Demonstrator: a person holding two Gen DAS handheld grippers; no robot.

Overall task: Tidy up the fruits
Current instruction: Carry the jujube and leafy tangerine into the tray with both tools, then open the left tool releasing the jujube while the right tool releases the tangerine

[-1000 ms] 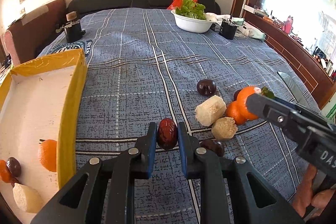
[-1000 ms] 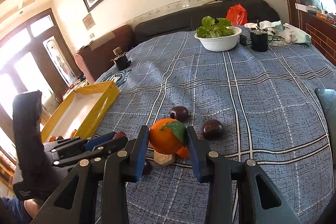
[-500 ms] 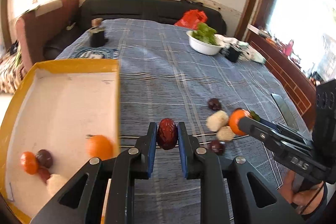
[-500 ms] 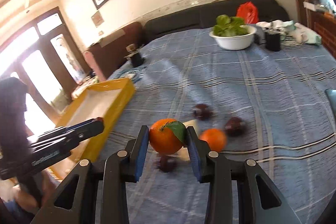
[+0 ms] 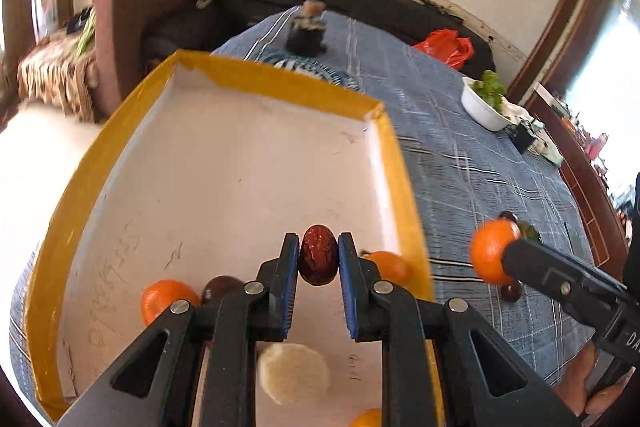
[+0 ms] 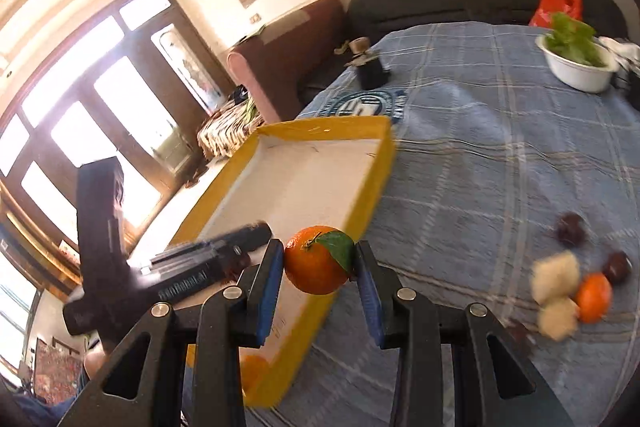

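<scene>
Left claw (image 5: 319, 259) clamped on a wrinkled red date (image 5: 318, 254), the fruit pinched upright between the blue pads at the very tips, poking a little past them. Held over the near right part of the yellow-rimmed tray (image 5: 248, 75), above its white floor. Below and around the claw, inside the tray: an orange (image 5: 166, 298) and a dark plum (image 5: 222, 287) to the left, touching or nearly so; a second orange (image 5: 389, 266) just right of the pads against the tray's right wall; a pale round slice (image 5: 294, 373) under the fingers; another bit of orange at the bottom edge.

Right claw (image 6: 318, 261) closed on a leafy tangerine (image 6: 318, 259), gripped across its middle at the fingertips, green leaf turned toward the right pad. Hanging just at the tray's right wall (image 6: 362, 187), with the wall under the fruit. In the left wrist view, the same tangerine (image 5: 493, 251) seen over the blue checked cloth (image 5: 460, 155), right of the tray.

Left on the cloth, well right of the tray: two pale chunks (image 6: 556, 283), one orange (image 6: 594, 297), several dark plums (image 6: 571, 229), clustered close together, blurred. White bowl of greens (image 6: 578, 67) far across the worktop.
</scene>
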